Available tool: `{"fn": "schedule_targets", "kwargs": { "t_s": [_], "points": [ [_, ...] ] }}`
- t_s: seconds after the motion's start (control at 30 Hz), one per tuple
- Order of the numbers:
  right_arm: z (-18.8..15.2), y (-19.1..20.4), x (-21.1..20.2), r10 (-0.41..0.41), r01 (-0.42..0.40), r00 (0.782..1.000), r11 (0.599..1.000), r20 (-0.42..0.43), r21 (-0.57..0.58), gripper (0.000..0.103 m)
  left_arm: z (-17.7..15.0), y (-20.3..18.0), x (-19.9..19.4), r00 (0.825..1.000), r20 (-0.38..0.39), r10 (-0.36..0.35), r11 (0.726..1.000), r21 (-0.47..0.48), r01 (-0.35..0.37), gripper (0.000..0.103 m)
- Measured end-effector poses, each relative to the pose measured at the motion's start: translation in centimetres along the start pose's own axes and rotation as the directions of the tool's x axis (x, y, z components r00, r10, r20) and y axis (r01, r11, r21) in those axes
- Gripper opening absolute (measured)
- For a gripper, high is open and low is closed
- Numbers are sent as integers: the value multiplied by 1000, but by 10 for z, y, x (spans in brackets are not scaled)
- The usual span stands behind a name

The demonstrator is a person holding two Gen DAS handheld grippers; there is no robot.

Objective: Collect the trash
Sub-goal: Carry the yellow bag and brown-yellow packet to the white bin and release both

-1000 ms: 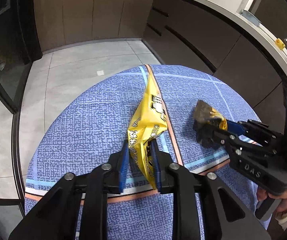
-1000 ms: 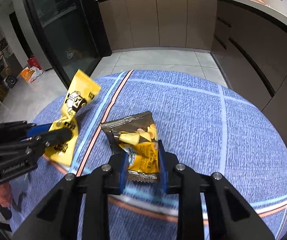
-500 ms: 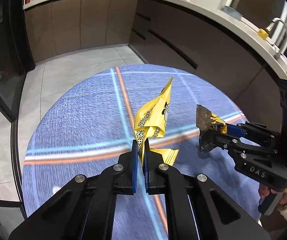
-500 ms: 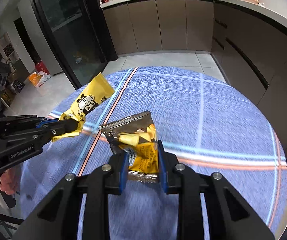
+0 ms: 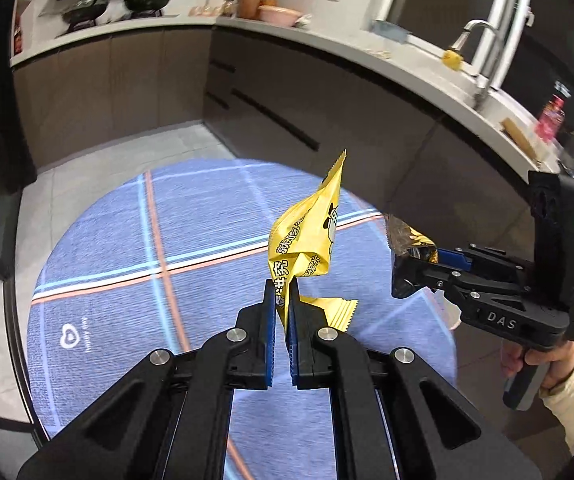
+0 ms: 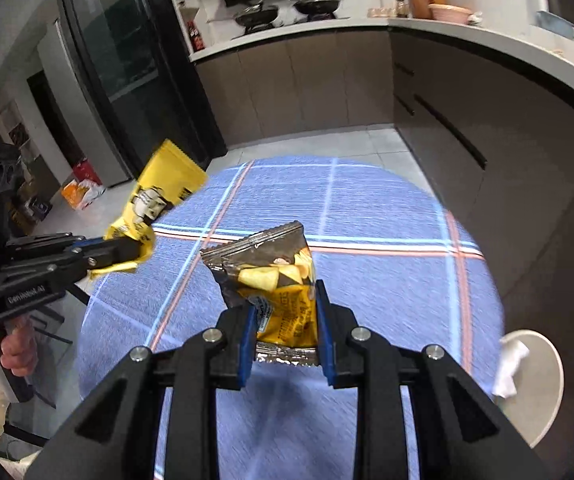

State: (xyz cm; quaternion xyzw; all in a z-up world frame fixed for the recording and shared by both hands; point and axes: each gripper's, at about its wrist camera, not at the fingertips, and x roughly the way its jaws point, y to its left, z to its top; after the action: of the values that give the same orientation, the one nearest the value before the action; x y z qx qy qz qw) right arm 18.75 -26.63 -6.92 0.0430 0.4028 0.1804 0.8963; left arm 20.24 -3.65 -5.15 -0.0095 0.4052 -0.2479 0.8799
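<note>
my left claw [image 5: 281, 300]: clamped down tight on the yellow snack wrapper [image 5: 307, 248], pads pinching its crumpled lower end, so yeah it's got it

yellow snack wrapper: up in the air over the desk [image 5: 127, 248], touching nothing but my claw. Top end sticks up and leans right, the serrated bottom edge pokes out right of the fingers. From the right wrist view it's off to the left [image 6: 159, 200], a bit blurry

my right claw [image 6: 285, 316]: gripping the brown-and-yellow chip bag [image 6: 275, 276] by its lower part, one blue pad on each side of it. Jaws sit a fair bit apart because the bag is puffy between them

chip bag: also lifted clear of the desk, silver crimped top edge pointing away from me, pictures of chips on the front. In the left wrist view it's at the tip of the other claw [image 5: 411, 248], to the right of the yellow one, not touching it

my hands: one wrapped round each claw handle, light sleeve showing at the frame edges [image 5: 543, 356] [image 6: 15, 348]

desk: round, blue cloth with orange and light-blue stripes crossing it

white stool [image 6: 535, 384]: just past the desk's right edge, something white and crumpled lying on it [image 6: 509, 368], can't tell what

further back: grey tiled floor [image 6: 311, 144], then a dark cabinet run with a pale counter [image 5: 327, 44], two pans on the hob [image 6: 283, 10], a sink tap [image 5: 475, 40] on the right
</note>
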Motion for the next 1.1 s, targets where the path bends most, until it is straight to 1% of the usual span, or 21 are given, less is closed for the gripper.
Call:
{"fn": "schedule_targets", "kwargs": {
  "t_s": [0.1, 0.23, 0.27, 0.37, 0.53, 0.83, 1.1],
  "points": [
    [-13, -23, -24, -26, 25, 1000, 999, 14, 45, 27, 3, -24, -7, 1000, 11, -14, 999, 32, 13, 5],
    [-24, -51, -47, -63, 59, 997, 994, 34, 91, 27, 4, -49, -8, 999, 20, -31, 997, 77, 30, 5],
    [-26, -53, -50, -71, 66, 997, 992, 40, 103, 27, 5, -58, -8, 999, 21, -40, 995, 93, 38, 5],
    [-33, -72, -66, -91, 82, 994, 987, 62, 140, 27, 6, -79, -3, 998, 17, -59, 990, 126, 57, 5],
    [-48, -91, -87, -118, 103, 990, 978, 76, 181, 27, 9, -104, 8, 996, 5, -91, 982, 165, 89, 5],
    [-78, -139, -114, -163, 134, 982, 954, 90, 268, 28, 12, -166, 38, 987, -47, -152, 957, 241, 159, 5],
    [-109, -185, -129, -205, 165, 976, 918, 76, 361, 28, 15, -227, 77, 974, -115, -194, 927, 303, 220, 5]
  ]
}}
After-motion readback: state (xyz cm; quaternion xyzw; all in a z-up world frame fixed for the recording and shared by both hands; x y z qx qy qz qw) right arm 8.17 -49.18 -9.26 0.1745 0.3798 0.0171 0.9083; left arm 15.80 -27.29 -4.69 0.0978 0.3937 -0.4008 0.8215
